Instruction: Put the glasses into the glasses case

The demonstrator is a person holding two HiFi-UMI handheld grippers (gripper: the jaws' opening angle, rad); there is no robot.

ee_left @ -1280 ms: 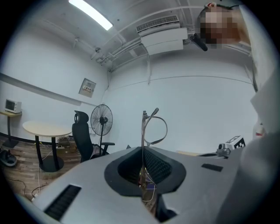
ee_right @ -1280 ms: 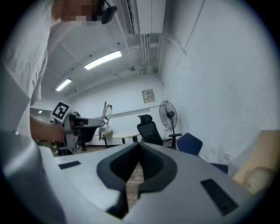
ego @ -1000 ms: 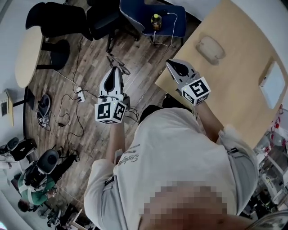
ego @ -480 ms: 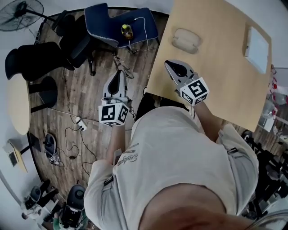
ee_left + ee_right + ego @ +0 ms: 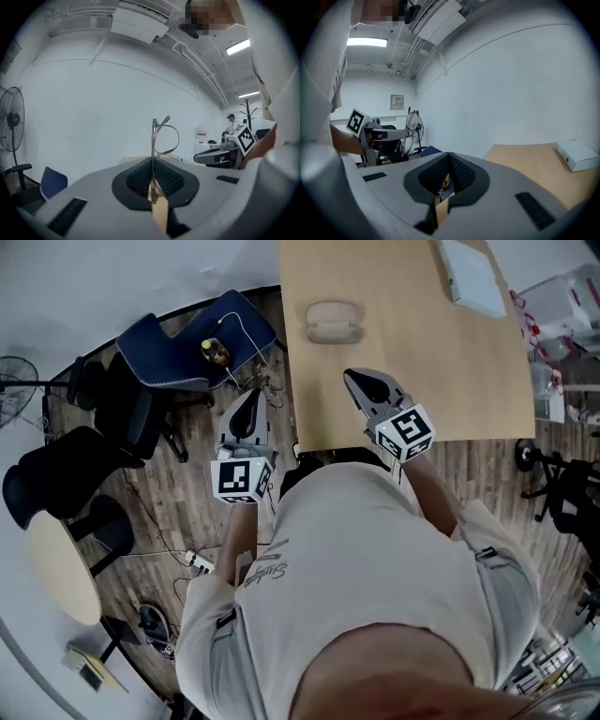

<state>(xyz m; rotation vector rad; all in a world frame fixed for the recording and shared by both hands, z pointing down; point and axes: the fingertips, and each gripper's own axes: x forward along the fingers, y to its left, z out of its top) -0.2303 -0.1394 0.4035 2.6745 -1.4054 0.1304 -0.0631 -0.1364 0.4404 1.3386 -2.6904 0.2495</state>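
Pale desk point(image 5: 422, 362) before a white office wall, the glasses case point(image 5: 335, 321) lying ahead of my right jaws.
My left gripper point(image 5: 152, 161) pinches the glasses point(image 5: 154, 136) upright between its jaws, beside the desk edge; my right gripper point(image 5: 449, 159) hangs over the desk, jaws together, empty.

Even ceiling strip light, fisheye bending, dark vignetted corners

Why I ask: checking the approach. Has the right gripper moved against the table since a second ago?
Yes. The right gripper has swung farther in over the table, away from the edge near the glasses case.
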